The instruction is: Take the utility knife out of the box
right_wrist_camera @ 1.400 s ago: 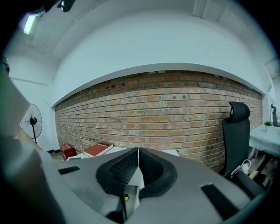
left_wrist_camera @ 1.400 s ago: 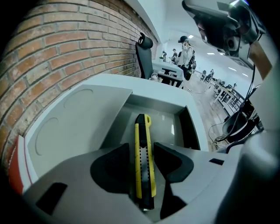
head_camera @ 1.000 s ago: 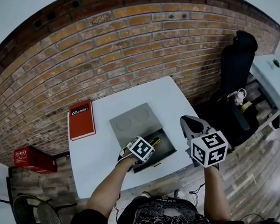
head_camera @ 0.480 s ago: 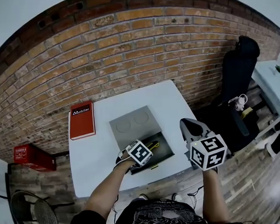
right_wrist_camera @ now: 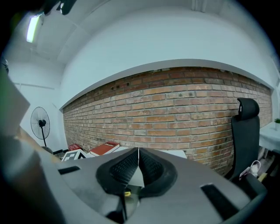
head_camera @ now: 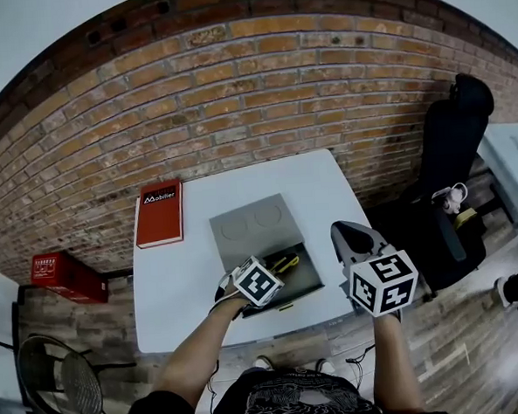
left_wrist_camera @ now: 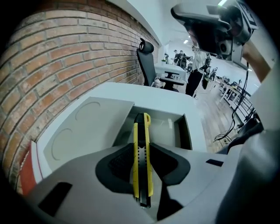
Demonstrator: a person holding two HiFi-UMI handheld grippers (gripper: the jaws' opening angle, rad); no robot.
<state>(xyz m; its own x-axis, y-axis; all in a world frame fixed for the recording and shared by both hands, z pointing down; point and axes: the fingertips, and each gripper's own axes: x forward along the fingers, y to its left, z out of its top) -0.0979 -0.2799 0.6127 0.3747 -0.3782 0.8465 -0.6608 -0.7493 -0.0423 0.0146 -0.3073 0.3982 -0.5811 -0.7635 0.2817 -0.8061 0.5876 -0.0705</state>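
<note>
A yellow and black utility knife [left_wrist_camera: 142, 157] stands pinched between the pads of my left gripper [left_wrist_camera: 142, 165]. Its tip points out over the open grey box [left_wrist_camera: 185, 131]. In the head view the left gripper [head_camera: 274, 272] hangs over the box [head_camera: 309, 277] at the white table's front edge, and a bit of the knife [head_camera: 286, 263] shows beyond its marker cube. The box's grey lid [head_camera: 250, 227] lies pushed back towards the wall. My right gripper [head_camera: 349, 234] hovers off the table's right edge. In the right gripper view this gripper [right_wrist_camera: 138, 168] has its jaws shut together on nothing.
A red book [head_camera: 160, 214] lies at the far left of the white table [head_camera: 176, 285]. A brick wall runs behind it. A black office chair [head_camera: 452, 137] stands to the right. On the floor at the left are a red case [head_camera: 64, 277] and a wire stool [head_camera: 55, 380].
My left gripper has risen a little over the box with the knife between its pads. The right gripper has stayed where it was.
</note>
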